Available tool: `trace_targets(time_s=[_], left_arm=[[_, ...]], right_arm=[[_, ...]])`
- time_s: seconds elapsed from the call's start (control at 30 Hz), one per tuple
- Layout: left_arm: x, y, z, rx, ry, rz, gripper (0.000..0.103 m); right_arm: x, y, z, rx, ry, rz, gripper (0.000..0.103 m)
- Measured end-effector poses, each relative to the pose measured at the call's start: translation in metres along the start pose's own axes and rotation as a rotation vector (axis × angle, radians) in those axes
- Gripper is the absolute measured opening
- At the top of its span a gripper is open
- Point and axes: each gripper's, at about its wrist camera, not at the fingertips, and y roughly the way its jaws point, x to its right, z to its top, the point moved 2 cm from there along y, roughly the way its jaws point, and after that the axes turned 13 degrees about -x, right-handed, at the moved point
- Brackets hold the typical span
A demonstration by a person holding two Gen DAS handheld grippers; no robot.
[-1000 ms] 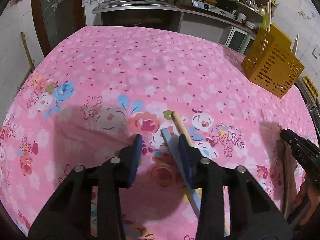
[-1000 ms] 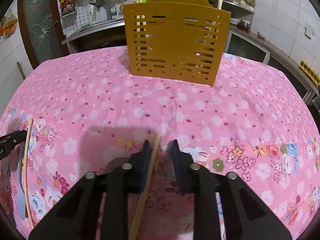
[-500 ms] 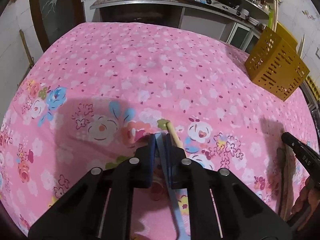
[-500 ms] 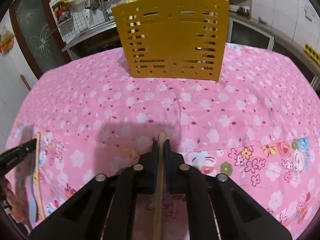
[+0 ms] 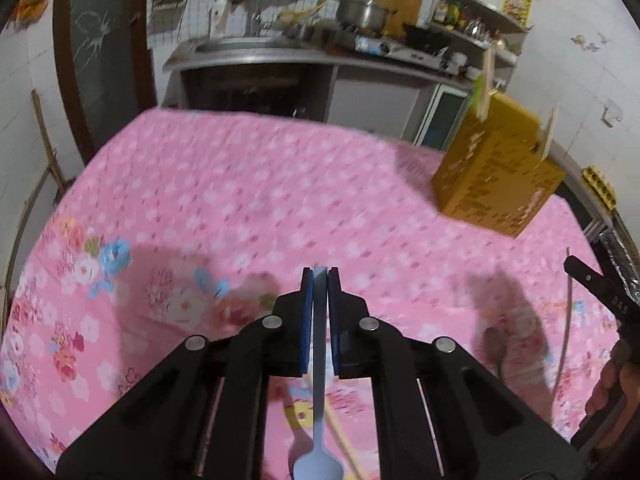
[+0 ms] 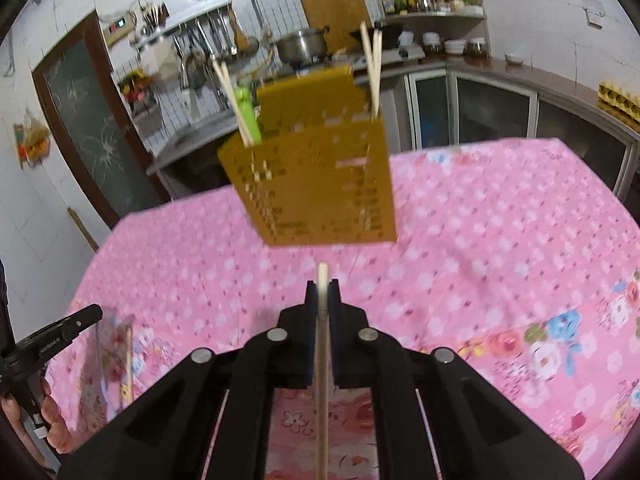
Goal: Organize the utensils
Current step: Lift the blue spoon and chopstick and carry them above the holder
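My left gripper [image 5: 319, 276] is shut on a light blue spoon [image 5: 319, 432], lifted above the pink floral tablecloth [image 5: 224, 200]; its bowl hangs toward the camera. A wooden chopstick [image 5: 340, 428] lies on the cloth beneath it. My right gripper [image 6: 322, 290] is shut on a wooden chopstick [image 6: 321, 392], raised off the cloth and facing the yellow slotted utensil holder [image 6: 316, 184]. The holder has chopsticks [image 6: 372, 64] and a green utensil [image 6: 248, 112] standing in it. It also shows at the far right in the left wrist view [image 5: 496, 176].
A kitchen counter with sink and pot [image 5: 360, 12] runs behind the table. Cabinets [image 6: 480, 108] stand to the right. The other gripper shows at each view's edge, the right gripper [image 5: 600, 292] and the left gripper [image 6: 52, 336]. A dark door [image 5: 104, 40] is at left.
Both grippers have risen off the cloth with their utensils, the blue spoon in the left and the chopstick in the right. The views have tilted up toward the kitchen.
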Motion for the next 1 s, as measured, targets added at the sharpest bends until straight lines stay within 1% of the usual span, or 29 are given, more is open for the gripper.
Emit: trace_targets(time_s=[0.17,0.37,0.57,0.7,0.9,1.0], left_arm=[[0.028,-0.028,0.008,0.086,0.044,-0.032,0.006],[0.059,-0.049,0.021,0.173,0.101,-0.051,0.006],[0.085,-0.062,0.037,0.238,0.138,-0.074,0.006],[0.104,-0.075,0.051,0.282,0.164,-0.095,0.006],[0.128,-0.092,0.073,0.335,0.194,-0.127,0.006],[0.138,-0.098,0.085,0.367,0.207,-0.135,0.006]], right_arm=[[0.007,-0.026,0.007,0.081,-0.005,0.001,0.006],[0.012,-0.051,0.017,0.166,-0.02,-0.01,0.006],[0.015,-0.075,0.032,0.265,-0.041,-0.025,0.006],[0.019,-0.083,0.042,0.296,-0.046,-0.04,0.006],[0.018,-0.094,0.069,0.357,-0.053,-0.034,0.006],[0.011,-0.101,0.088,0.425,-0.074,-0.047,0.006]])
